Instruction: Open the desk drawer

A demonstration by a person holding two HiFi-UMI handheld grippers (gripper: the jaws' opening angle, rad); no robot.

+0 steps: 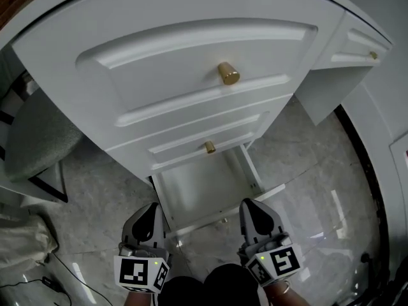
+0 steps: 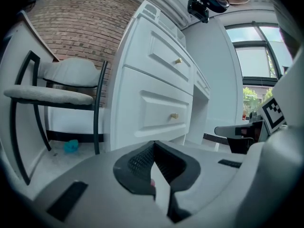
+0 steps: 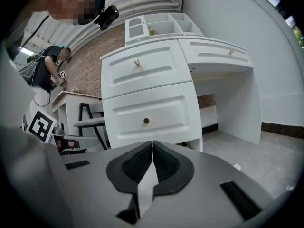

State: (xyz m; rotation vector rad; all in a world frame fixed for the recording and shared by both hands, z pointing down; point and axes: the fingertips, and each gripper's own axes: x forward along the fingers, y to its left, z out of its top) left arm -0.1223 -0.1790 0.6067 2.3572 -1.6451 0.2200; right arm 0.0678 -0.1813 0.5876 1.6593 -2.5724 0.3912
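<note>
Already the bottom drawer (image 1: 207, 190) stands pulled out from the foot of the desk (image 1: 159, 30). It lies straight ahead and below us, its front edge between our grippers. Our left gripper (image 1: 152, 209) and right gripper (image 1: 252, 206) are both clenched on nothing, and the right looks nearer.

- The lowest drawer (image 1: 205, 190) of the white desk (image 1: 76, 50) stands pulled open.
- Gold knobs (image 1: 229, 74) mark the drawers above.
- The left gripper (image 1: 150, 208) and right gripper (image 1: 250, 204) hover near its front.
</note>
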